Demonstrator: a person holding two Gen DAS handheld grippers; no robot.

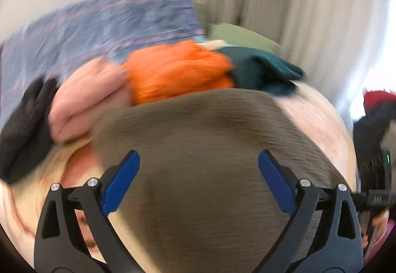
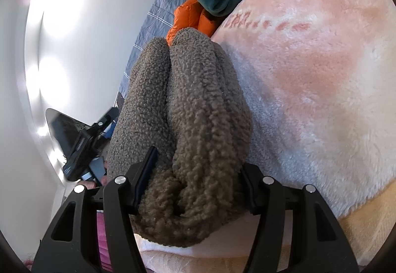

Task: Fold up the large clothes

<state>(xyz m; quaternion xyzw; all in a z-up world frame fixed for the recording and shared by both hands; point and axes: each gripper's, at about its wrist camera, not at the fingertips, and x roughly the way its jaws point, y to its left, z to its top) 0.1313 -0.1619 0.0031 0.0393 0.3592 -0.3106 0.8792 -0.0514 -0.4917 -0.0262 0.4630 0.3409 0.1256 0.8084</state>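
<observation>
Right tool (image 2: 195, 179) clamped on folded brown fleece (image 2: 183, 124), frame centre, lying on the pink blanket (image 2: 309, 80); left tool (image 1: 198, 181) spread wide, empty above it. Fold looks finished, probably stacking next onto the pile near the orange garment (image 1: 178, 72); needs a steady carry.

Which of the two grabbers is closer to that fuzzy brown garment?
Right. The right gripper is clamped on the fuzzy brown garment; the left gripper hangs wide open just above it, with nothing between its pads.
</observation>
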